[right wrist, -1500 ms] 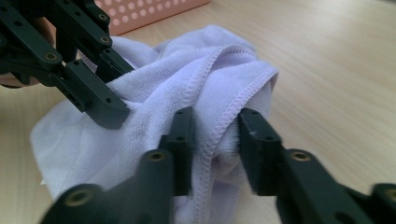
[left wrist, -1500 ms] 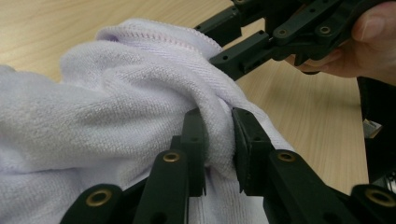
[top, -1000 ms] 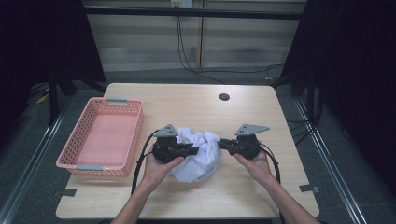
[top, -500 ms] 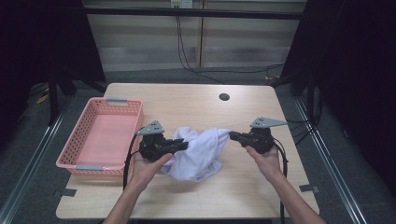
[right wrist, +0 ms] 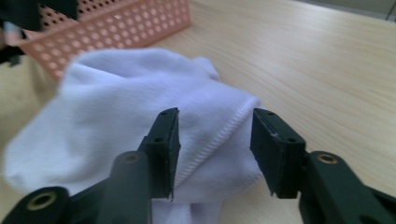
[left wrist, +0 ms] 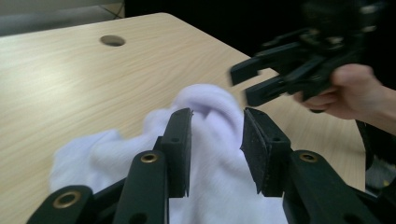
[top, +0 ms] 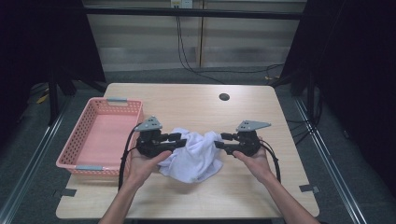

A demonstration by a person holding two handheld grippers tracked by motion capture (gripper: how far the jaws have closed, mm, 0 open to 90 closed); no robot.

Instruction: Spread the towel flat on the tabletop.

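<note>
1. Left gripper (left wrist: 215, 154): jaws parted, having just been opening, with a fold of the white cloth (top: 194, 156) between them, the pads not pressing it.
2. Right gripper (right wrist: 215, 151): jaws likewise spread and just opened, straddling the cloth's hemmed edge without gripping.
3. The cloth lay crumpled on the wooden table (top: 196, 105), between both grippers.
4. Pink basket (top: 74, 144): stood just left of the left hand (top: 142, 163).
</note>
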